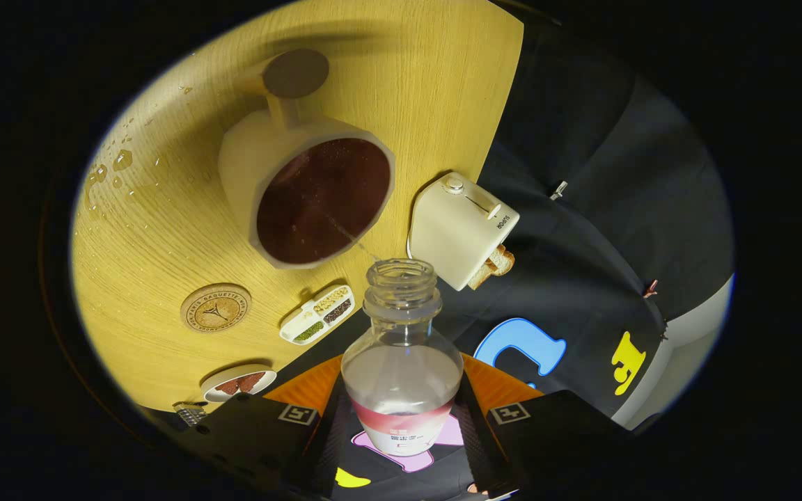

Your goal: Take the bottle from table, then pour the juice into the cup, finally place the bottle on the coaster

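The bottle, clear, uncapped and nearly drained, sits clamped between the gripper fingers, mouth toward the dark-filled cup.

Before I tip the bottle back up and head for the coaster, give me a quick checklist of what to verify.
1. Grip: gripper fingers press both sides of the bottle - ok.
2. Stream: thin stream from the bottle mouth lands in the cup - ok.
3. Cup level: dark liquid fairly high inside - cannot tell the margin.
4. Coaster: round, bare, on the table beside the cup - ok.
5. Spills: droplets on the table beyond the cup - not ok.
6. Bottle cap: off, mouth open - tip up before travelling.
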Demonstrator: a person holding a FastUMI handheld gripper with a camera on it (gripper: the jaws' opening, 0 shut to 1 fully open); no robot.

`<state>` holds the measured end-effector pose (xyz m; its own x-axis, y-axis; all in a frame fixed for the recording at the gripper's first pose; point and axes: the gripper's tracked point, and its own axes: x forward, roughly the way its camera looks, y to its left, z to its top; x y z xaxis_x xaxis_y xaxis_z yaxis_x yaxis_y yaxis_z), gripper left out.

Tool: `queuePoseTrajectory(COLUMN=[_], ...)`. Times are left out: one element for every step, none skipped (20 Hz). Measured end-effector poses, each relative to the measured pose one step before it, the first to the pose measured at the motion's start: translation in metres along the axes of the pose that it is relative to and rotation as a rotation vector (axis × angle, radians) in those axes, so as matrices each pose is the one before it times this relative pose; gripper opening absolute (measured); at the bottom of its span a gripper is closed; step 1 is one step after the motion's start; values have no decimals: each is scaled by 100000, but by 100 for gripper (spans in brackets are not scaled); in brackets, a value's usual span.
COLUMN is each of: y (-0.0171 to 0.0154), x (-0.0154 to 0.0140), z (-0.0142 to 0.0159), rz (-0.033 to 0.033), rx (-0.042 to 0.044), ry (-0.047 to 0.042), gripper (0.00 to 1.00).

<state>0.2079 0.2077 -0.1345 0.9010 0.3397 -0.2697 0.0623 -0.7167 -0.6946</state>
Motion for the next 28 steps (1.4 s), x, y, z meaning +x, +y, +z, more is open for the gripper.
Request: queuePoseTrajectory(y=[99, 139, 64, 193, 181, 239, 404, 476, 385, 281, 193, 125, 40, -96, -260, -368, -306, -327, -323, -236, -304, -281, -237, -473, -381, -351, -556, -554], x=[122, -11, -72, -113, 16, -36, -112, -66, -181, -145, -202, -84, -143, -87, -172, 22, -228, -149, -243, -224, -279, -266, -314, -97, -78, 73, 80, 145], z=[96, -31, 75, 56, -86, -66, -177, -211, -173, -189, -188, -91, -243, -15, 111, 156, 167, 238, 144, -44, -172, -403, -623, -612, -701, -700, -652, -730], rz=[-162, -106, -466, -500, -485, -297, 77, 365, 201, 101, -320, -994, -619, -1000, -1069, -1427, -1089, -1130, -726, -640, -481, -183, 5, -204, 71, 260, -489, -305], rx=[868, 885, 919, 1567, 1420, 1405, 2022, 2535, 3086, 3700, 4513, 5319, 5535, 5883, 6349, 6109, 5938, 5800, 5784, 5846, 6055, 6548, 7278, 7586, 7412, 7420, 7630, 8497], ry=[-82, 54, -138, -422, -186, 302, 440, 716, 702, 502, 302, 281, 869, 812, 150, 219, -117, -116, -385, -20, 177, 817, 1154, 1506, 1864, 1461, 1317, 957], gripper=[75, 75, 75, 75, 74, 74, 75, 74, 74, 74, 74, 74, 75, 74, 75, 74, 75, 75, 75, 75, 75, 75, 75, 75, 75, 75, 75, 75])
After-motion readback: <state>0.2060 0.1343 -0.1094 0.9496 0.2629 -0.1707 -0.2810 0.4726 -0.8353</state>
